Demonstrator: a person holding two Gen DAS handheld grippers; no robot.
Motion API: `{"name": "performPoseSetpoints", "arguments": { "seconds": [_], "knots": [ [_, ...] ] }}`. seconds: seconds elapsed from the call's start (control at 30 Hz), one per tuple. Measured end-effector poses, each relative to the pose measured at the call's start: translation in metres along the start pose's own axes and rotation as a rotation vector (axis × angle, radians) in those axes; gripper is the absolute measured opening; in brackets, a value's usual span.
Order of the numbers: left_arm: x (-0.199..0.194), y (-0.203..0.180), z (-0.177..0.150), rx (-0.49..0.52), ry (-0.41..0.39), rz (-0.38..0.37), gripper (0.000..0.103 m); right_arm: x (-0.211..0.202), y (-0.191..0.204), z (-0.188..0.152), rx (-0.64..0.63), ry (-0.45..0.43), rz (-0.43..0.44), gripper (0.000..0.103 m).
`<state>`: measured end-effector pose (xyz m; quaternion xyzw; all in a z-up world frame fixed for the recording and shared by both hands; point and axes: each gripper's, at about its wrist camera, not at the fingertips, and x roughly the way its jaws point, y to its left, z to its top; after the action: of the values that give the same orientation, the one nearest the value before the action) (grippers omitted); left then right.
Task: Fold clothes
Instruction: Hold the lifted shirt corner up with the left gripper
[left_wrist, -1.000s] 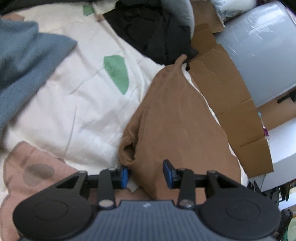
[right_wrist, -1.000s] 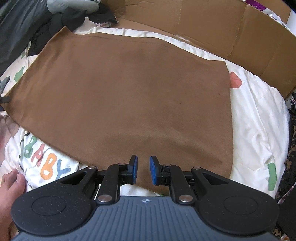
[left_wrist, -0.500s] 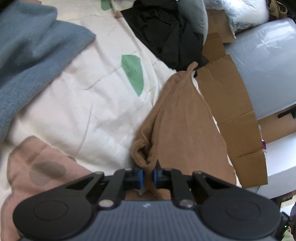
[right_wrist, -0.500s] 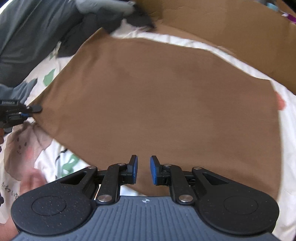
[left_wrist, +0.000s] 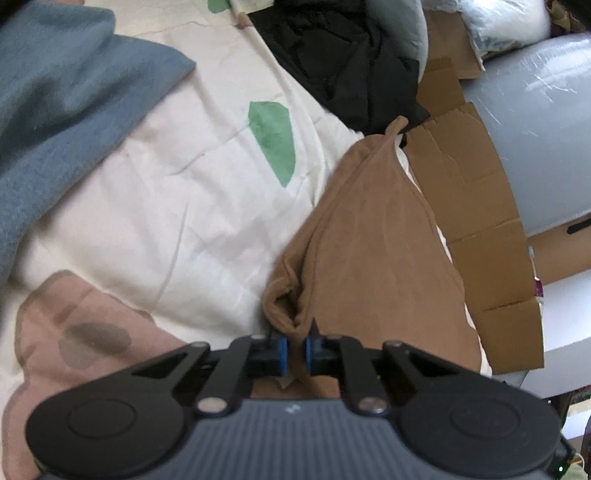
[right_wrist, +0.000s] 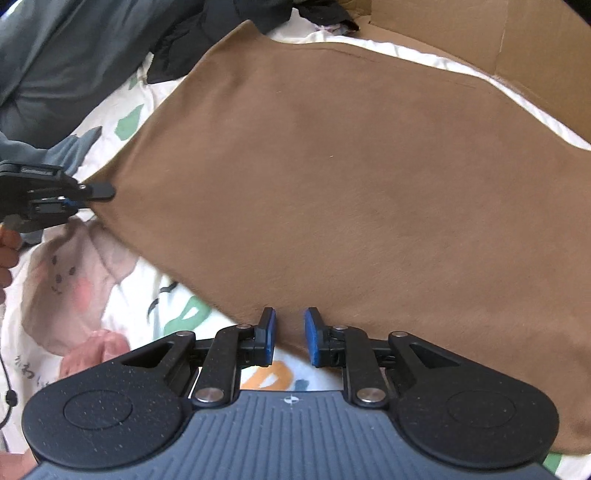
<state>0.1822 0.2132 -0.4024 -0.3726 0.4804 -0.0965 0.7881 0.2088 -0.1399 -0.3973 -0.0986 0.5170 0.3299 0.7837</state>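
Note:
A brown garment (right_wrist: 351, 184) lies spread flat on the printed bed sheet (left_wrist: 166, 203). In the left wrist view it (left_wrist: 369, 258) runs away from me as a long fold, bunched at its near corner. My left gripper (left_wrist: 295, 350) is shut on that bunched corner, with the cloth pinched between the blue pads. The right wrist view shows it (right_wrist: 74, 201) at the left, holding the garment's left corner just above the sheet. My right gripper (right_wrist: 291, 339) hovers over the garment's near edge, its jaws a little apart with nothing between them.
A blue-grey garment (left_wrist: 55, 110) lies at the left and a heap of black clothes (left_wrist: 351, 55) at the far end. Flattened cardboard (left_wrist: 480, 221) and a grey wrapped object (left_wrist: 546, 129) border the bed's right side. A person's hand (right_wrist: 7, 251) holds the left gripper.
The left jaws closed on the brown garment's corner. The right gripper slid along the near edge toward the left, bringing the left gripper into its view.

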Motion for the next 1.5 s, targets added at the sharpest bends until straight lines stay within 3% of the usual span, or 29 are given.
{"name": "performPoseSetpoints", "arguments": {
  "seconds": [0.37, 0.63, 1.0, 1.5],
  "knots": [
    [0.002, -0.001, 0.002, 0.013, -0.001, 0.003, 0.009, -0.004, 0.009, -0.011, -0.043, 0.010, 0.013, 0.018],
    [0.000, 0.002, -0.001, -0.005, -0.014, -0.013, 0.009, -0.026, 0.001, -0.003, -0.011, -0.068, 0.003, 0.019],
    [-0.002, 0.009, 0.001, -0.010, -0.011, -0.043, 0.009, 0.005, 0.006, 0.014, -0.054, -0.029, -0.026, 0.019],
    [-0.006, 0.021, -0.006, -0.103, -0.036, -0.081, 0.009, 0.033, -0.044, 0.079, 0.116, -0.053, -0.058, 0.018]
  ]
}}
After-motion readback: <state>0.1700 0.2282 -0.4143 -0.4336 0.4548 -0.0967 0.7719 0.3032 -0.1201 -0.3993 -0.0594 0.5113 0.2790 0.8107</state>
